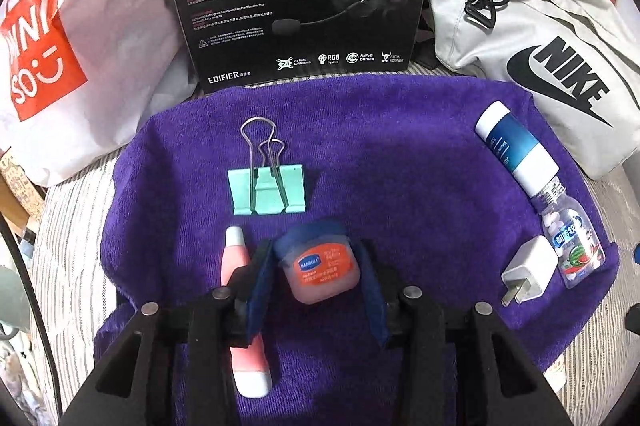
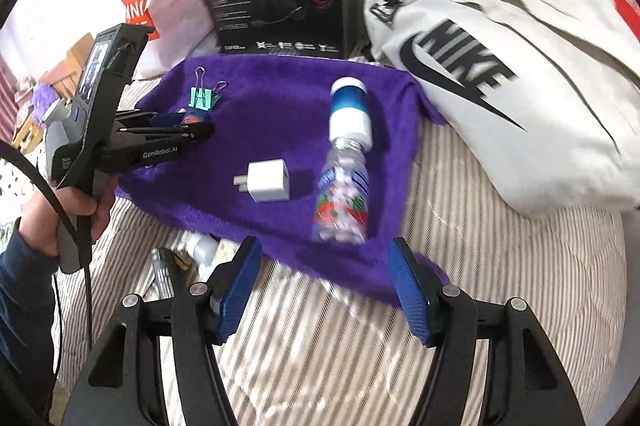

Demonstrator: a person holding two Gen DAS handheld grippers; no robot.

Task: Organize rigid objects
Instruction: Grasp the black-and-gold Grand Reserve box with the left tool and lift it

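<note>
Beside binder clip, pink tube lengthwise

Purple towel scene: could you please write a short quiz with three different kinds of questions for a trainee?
1. True or false: the binder clip lies on the purple towel.
2. Which item sits between the fingers of the left tool? A) white charger B) small jar with blue lid C) candy bottle
3. Fill in: the white charger lies beside the ______ bottle.

Key:
1. True.
2. B, the small jar; contact with the pads is unclear.
3. Candy. The right tool is open, holding nothing.
</note>
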